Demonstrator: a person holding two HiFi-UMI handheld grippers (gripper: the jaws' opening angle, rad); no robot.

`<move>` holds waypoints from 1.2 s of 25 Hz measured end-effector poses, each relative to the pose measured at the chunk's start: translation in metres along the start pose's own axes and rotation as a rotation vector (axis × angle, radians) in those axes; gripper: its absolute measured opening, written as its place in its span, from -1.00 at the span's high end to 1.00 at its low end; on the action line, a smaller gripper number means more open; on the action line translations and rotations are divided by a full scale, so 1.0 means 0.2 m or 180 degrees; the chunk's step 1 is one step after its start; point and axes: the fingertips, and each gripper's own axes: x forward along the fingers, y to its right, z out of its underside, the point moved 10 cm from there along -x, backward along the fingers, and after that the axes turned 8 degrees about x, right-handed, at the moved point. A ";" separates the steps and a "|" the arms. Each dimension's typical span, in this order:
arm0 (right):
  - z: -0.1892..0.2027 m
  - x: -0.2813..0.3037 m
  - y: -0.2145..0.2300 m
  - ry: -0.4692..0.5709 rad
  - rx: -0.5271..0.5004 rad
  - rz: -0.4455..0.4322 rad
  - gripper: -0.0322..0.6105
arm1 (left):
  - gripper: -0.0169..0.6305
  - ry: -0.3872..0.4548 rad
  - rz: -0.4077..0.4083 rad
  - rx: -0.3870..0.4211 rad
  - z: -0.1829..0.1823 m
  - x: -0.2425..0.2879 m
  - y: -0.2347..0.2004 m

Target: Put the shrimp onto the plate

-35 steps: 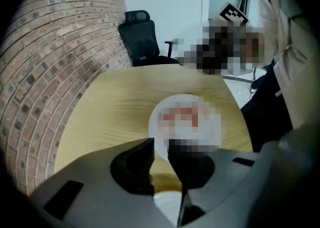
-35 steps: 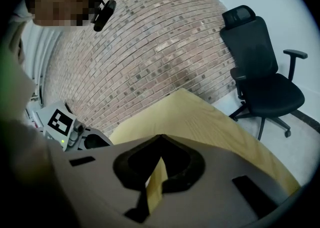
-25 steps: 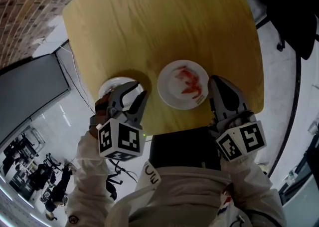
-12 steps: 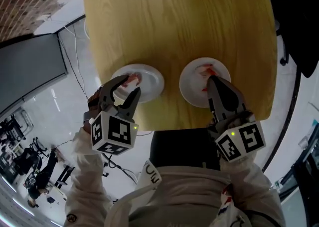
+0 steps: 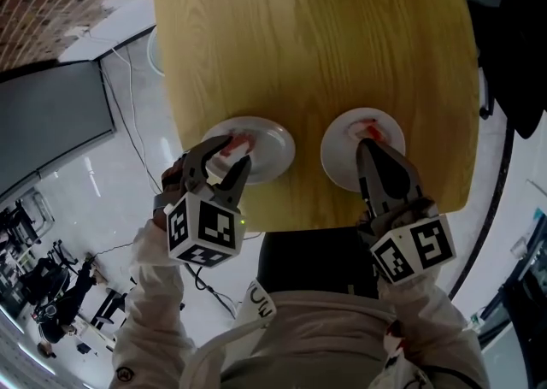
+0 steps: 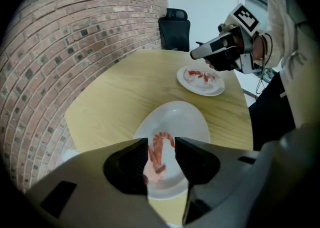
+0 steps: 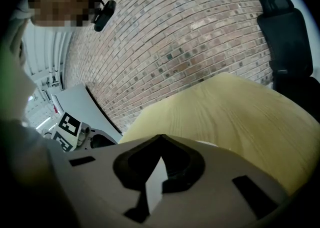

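**Shrimp [image 6: 156,154] down on the plate, but the grip was not clear of it**

The shrimp lay curled on the near white plate [image 6: 185,122], towards the side nearest the person, and from where I stood it looked delivered. The left gripper [image 6: 161,144] pointed steeply down over it. Its jaws had just been opening and stood wide apart, with the shrimp on the plate between them and neither pad pressing on it. It was released, not held.

The right gripper [image 7: 160,137] had its tips clenched together with nothing in them. It hovered at the near rim of the second plate [image 6: 202,87], where more shrimp [image 6: 199,75] were left.

The trouble I could foresee was all in the withdrawal. The shrimp sat right in the gap between the left jaws, so a sideways pull instead of a clean lift could catch it on a pad and drag it back over the rim. If it was wet or sticky it might cling and ride up with the jaw.

That plate also sat close to the edge of the wooden table [image 5: 316,37]. A knock from the jaws could shove or tip it towards the floor. On the other side, the right gripper's closed tips were low enough to bump its own plate.
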 end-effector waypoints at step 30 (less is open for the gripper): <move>0.01 0.05 0.02 -0.0012 0.0090 0.0042 0.82 | 0.44 -0.0059 0.0301 -0.0500 0.00 0.11 -0.03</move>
